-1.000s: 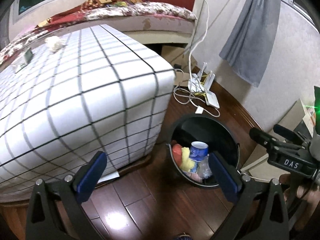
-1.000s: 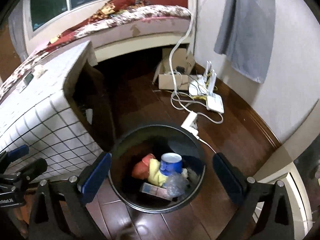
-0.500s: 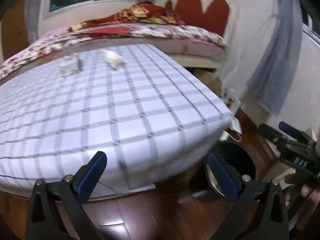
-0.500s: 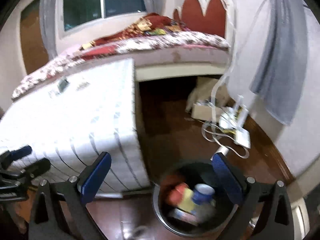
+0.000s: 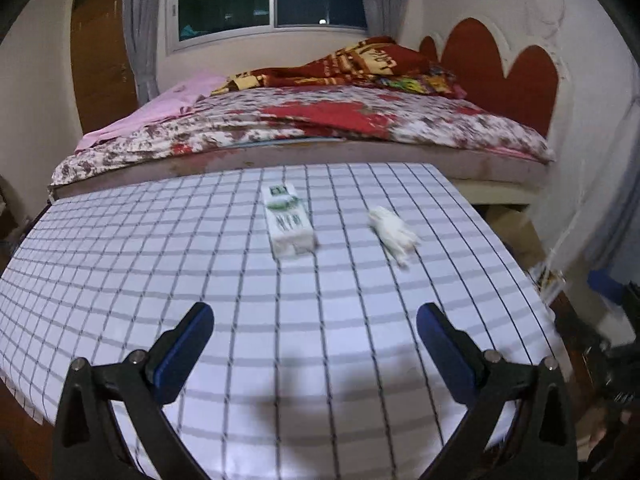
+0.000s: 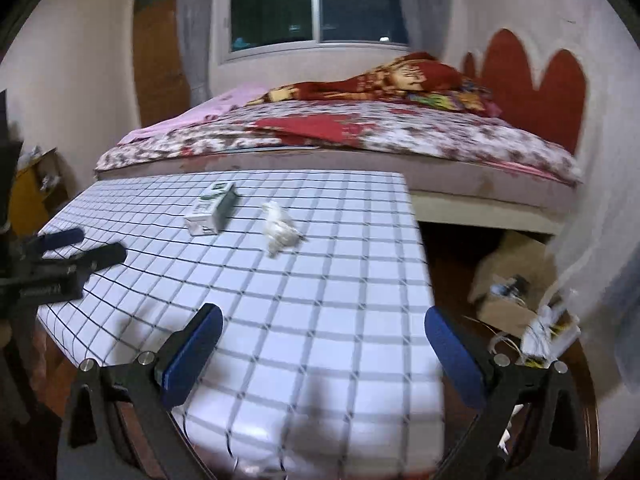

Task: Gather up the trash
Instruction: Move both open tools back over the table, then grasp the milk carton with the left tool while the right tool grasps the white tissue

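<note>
Trash for us means two pieces on the checked tablecloth (image 5: 160,248): a white and green carton (image 5: 289,222) lying flat on its side, and a crumpled white tissue (image 5: 394,233) just beside it, on the side nearer the cloth's right edge. Both sit toward the far half of the cloth, close to the bed (image 5: 360,128) that runs along its far edge, and the two do not touch. We hold the left gripper (image 5: 316,344) over the cloth's near edge, its blue-padded jaws spread wide with nothing between them. Our right gripper (image 6: 324,348) hangs over the cloth's near right corner, jaws likewise released and empty. In the right wrist view the carton (image 6: 212,209) and tissue (image 6: 280,229) lie well beyond the fingers, and the left gripper (image 6: 80,246) shows over the cloth's left edge.
</note>
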`<state>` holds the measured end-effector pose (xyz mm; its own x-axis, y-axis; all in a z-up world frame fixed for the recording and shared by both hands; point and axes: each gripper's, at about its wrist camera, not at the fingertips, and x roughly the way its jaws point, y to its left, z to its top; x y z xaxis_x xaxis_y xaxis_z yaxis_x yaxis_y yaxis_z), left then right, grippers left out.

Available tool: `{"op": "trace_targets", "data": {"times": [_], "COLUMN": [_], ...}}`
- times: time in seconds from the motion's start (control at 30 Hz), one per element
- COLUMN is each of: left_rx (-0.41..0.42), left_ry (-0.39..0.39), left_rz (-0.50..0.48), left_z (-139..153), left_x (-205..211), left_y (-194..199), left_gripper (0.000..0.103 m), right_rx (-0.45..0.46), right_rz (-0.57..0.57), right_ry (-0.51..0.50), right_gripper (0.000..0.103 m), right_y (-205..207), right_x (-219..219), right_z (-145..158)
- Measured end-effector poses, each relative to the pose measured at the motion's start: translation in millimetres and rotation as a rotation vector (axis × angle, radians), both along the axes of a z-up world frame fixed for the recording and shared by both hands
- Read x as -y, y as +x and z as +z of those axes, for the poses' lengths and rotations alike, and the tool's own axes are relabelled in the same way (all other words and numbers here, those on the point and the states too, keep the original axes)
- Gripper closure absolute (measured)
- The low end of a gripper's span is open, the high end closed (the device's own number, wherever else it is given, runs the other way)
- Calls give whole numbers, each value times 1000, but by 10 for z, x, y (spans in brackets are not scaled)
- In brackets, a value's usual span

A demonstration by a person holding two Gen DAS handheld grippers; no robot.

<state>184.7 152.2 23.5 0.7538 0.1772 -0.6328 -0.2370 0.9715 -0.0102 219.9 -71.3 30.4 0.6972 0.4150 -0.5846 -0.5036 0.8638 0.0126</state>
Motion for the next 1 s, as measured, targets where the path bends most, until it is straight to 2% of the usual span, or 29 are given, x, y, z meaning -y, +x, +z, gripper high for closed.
{"op": "trace_targets", "data": {"times": [0.07, 0.17, 0.23, 0.3, 0.4, 0.63, 0.67, 0.7, 0.73, 0.8, 0.87, 1.0], "left_rx": [-11, -18, -38, -57, -80, -111, -116, -121, -129, -160, -185, -144], "left_ry": [12, -23, -44, -49, -49, -84, -78, -72, -74, -76, -78, -133], "left_rz": [10, 5, -2, -9, 2, 25, 19, 14, 9, 3, -7, -65], "left_z": [-50, -194, -329, -442, -598, -768, -766, -768, -777, -832, -902, -865], "left_x": [-83, -214, -258, -298, -366, -605, -602, -606, -609, -614, -649, -686], "left_y": [186, 430, 622, 824, 1077, 1440, 1494, 1553, 1608, 1696, 1754, 1623], "left_gripper": [1, 3, 8, 17, 23, 26, 26, 26, 26, 31, 40, 45], "right_rx": [0, -32, -53, -66, -94, -130, -137, -155, -165, -187, -199, -207], "right_rz": [28, 69, 94, 108, 136, 209, 207, 203, 196, 189, 188, 167], "right_ry": [-17, -33, -31, -47, -57, -127, -139, -147, -139, -128, -126, -96], "right_gripper": [1, 13, 17, 21, 27, 30, 35, 45, 51, 62, 65, 68], "right_y": [173, 465, 640, 824, 1103, 1523, 1579, 1638, 1694, 1773, 1786, 1736], "right_x": [-225, -497, -620, -760, -938, -1399, -1442, -1471, -1481, -1497, -1501, -1400], "right_z": [-43, -158, -234, -308, -440, -729, -764, -792, -798, -803, -809, -767]}}
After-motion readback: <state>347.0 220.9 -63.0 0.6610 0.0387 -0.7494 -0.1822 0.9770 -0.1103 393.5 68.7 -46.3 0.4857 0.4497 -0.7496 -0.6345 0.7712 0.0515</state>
